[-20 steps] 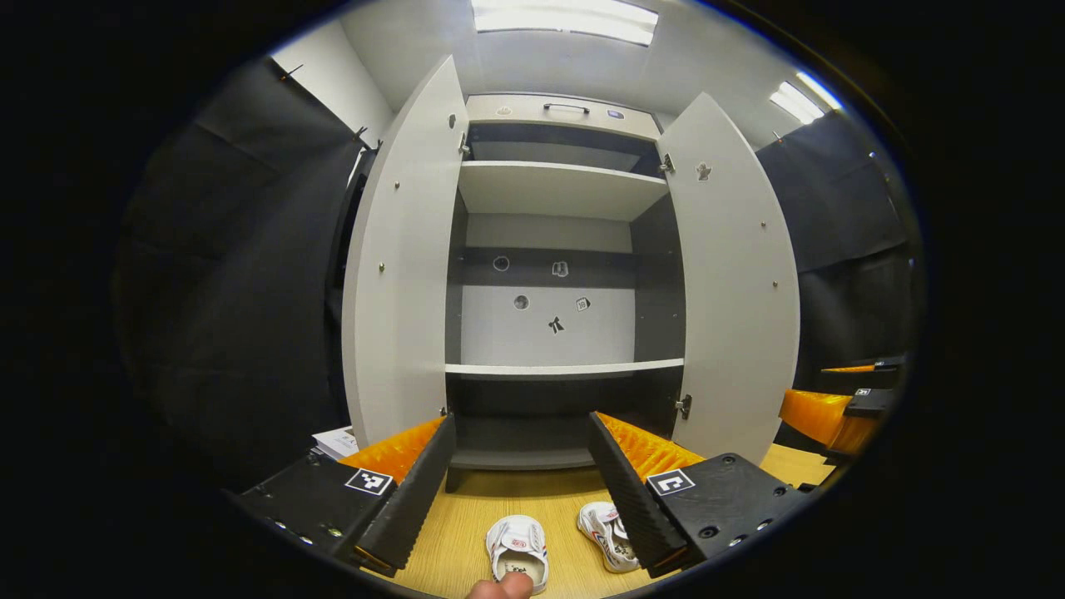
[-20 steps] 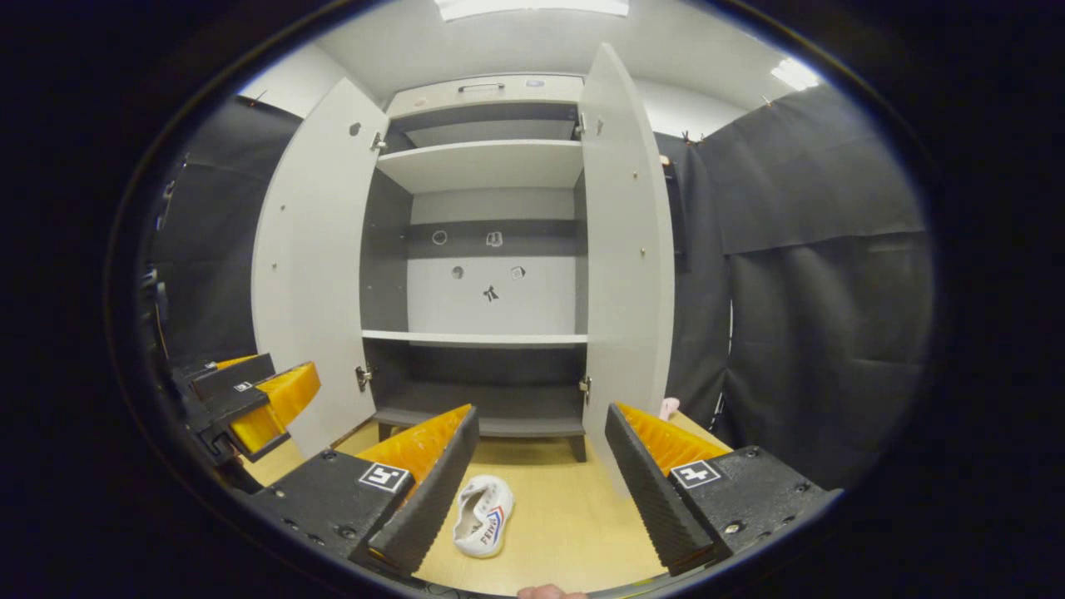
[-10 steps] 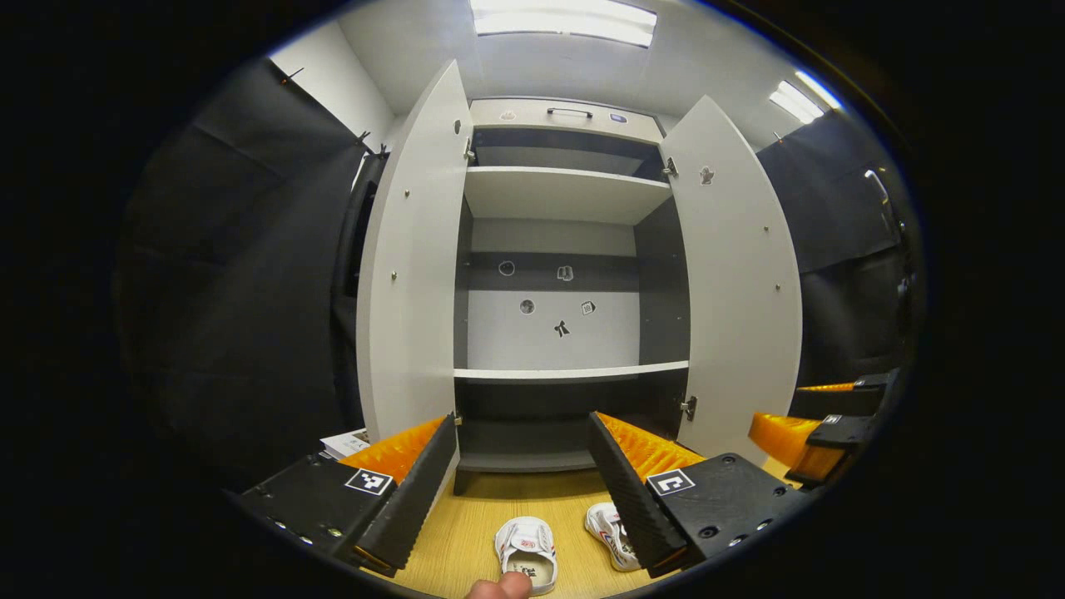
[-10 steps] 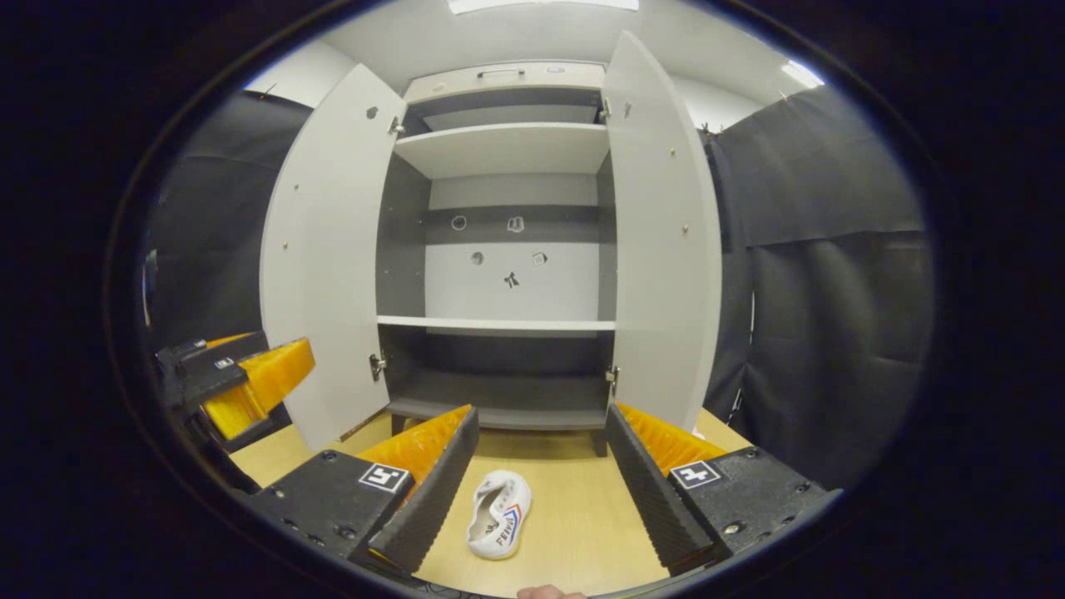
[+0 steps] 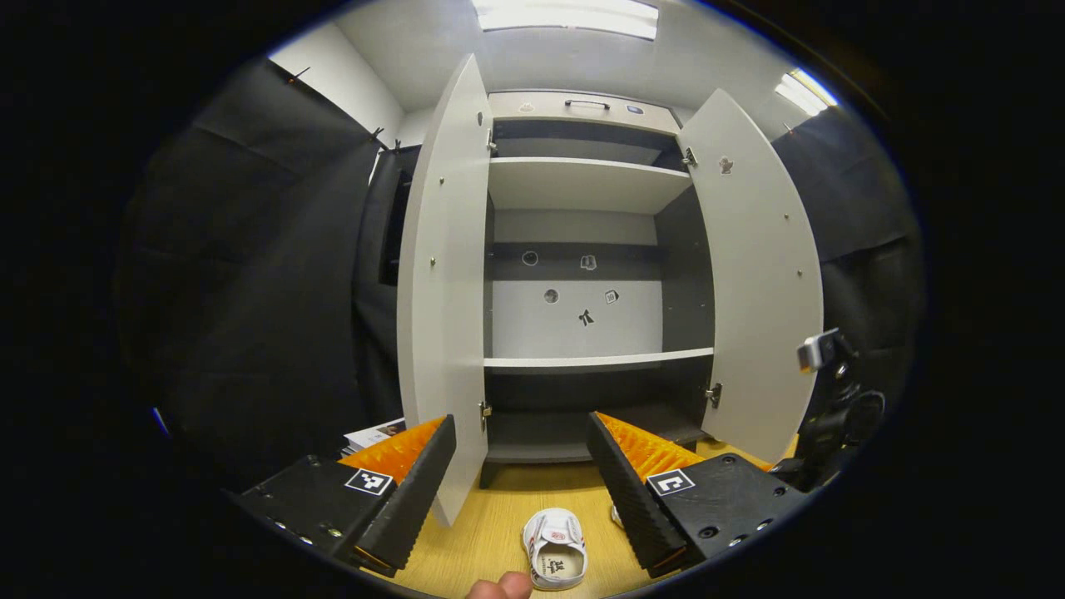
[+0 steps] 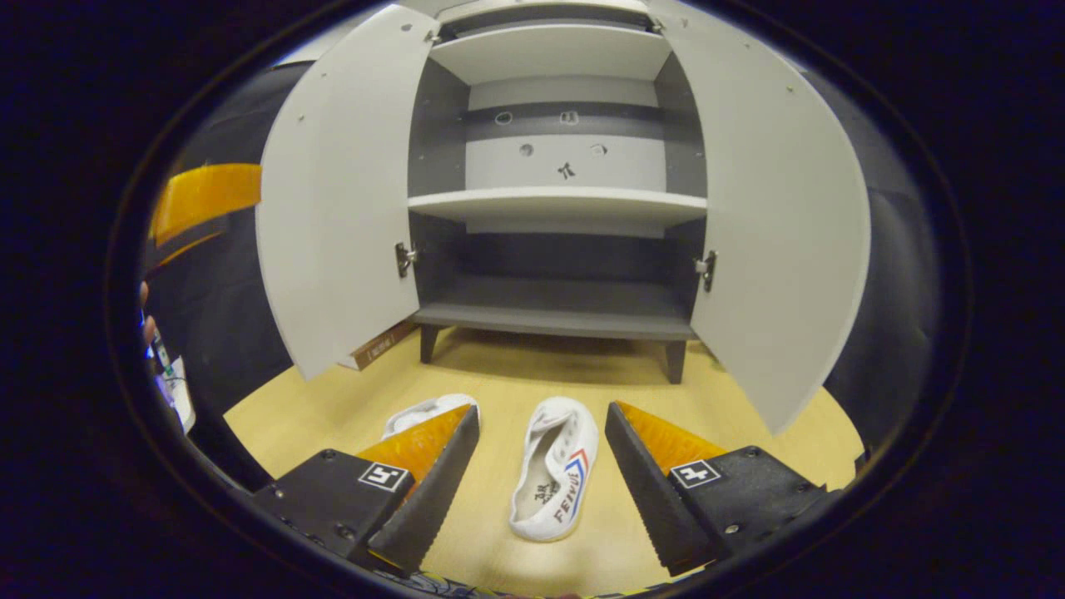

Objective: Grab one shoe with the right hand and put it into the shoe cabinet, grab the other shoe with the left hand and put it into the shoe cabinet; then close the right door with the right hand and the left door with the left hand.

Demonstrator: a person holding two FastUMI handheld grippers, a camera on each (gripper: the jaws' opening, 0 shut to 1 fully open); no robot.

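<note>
Shoe cabinet [image 6: 557, 320] stood with both doors wide, shelves bare. Two white shoes on wooden floor [image 6: 333, 408] before cabinet. Right gripper [image 6: 541, 466] gaped, unclenched, one shoe [image 6: 556, 466] lying between its fingers, untouched. Second shoe [image 6: 420, 409] left of it, part hidden behind finger. Left gripper [image 5: 520, 478] likewise released, grasping nothing. Side lettering on shoe too small to trust. Booklet [image 5: 373, 433] beside cabinet's left door [image 5: 441, 283].

The right hand-held gripper [image 6: 541, 491] has dropped to straddle one shoe [image 6: 556, 466].
</note>
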